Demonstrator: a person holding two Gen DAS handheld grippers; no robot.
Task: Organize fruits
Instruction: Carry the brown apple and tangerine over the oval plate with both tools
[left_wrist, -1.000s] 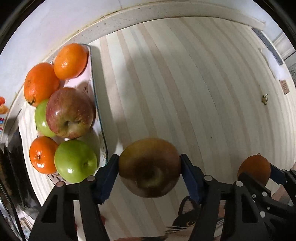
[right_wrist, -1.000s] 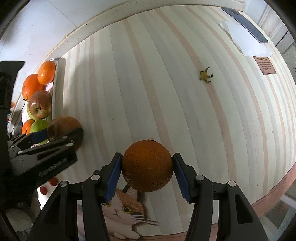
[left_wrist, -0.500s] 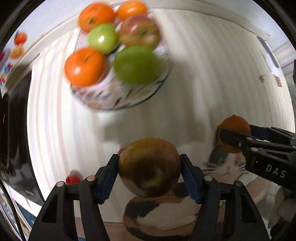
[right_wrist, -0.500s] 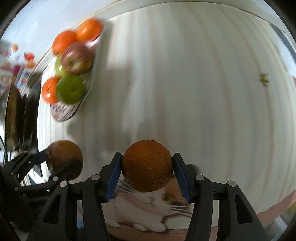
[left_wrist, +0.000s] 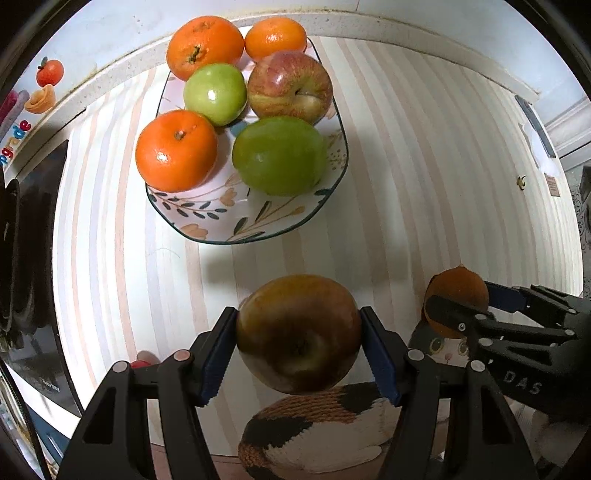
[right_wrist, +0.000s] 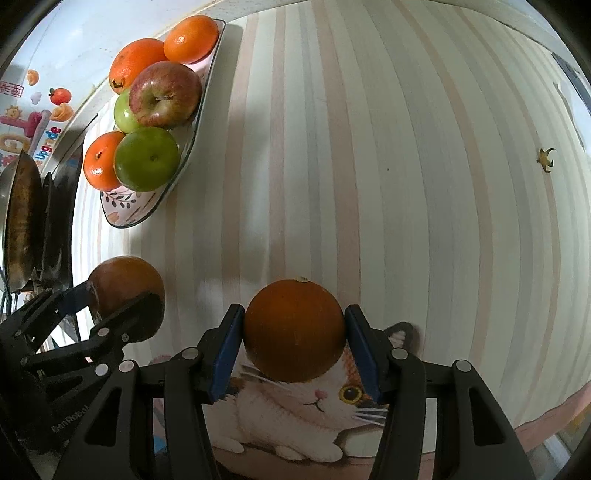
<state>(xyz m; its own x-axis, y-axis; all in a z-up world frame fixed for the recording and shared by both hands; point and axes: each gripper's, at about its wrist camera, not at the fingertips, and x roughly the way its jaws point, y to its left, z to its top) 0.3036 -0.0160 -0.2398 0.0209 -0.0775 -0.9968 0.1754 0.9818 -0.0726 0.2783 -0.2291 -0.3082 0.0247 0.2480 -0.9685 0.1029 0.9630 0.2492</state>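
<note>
A dark reddish-brown apple (left_wrist: 298, 334) is clamped between the blue pads of the left gripper (left_wrist: 298, 343) at the lower centre of the left wrist view, the jaws spread only as wide as the fruit; in the right wrist view the same apple (right_wrist: 125, 291) is seen at the lower left. An orange (right_wrist: 294, 329) is pinched in the same way by the right gripper (right_wrist: 294, 341) at the lower centre of the right wrist view; in the left wrist view it (left_wrist: 457, 295) is seen at the lower right, with the letters "DAS" read on the black body of the right gripper beneath it.

A floral plate (left_wrist: 236, 221) is set in the upper centre of the left wrist view, well apart from both held fruits; three oranges, two green apples and a red apple (left_wrist: 290, 86) are crowded on it, and bare plate is left only along its near rim. A striped tablecloth (left_wrist: 424, 177) is spread beneath, with a wide open stretch between the plate's near rim and the grippers and to the right of the plate; a cat picture (right_wrist: 314, 413) is printed along its lower edge. A small star-shaped scrap (right_wrist: 546, 158) lies at the right. A dark pan (right_wrist: 22, 218) is seen at the left edge; on the upper left wall, stickers with "Upgrade" can be read.
</note>
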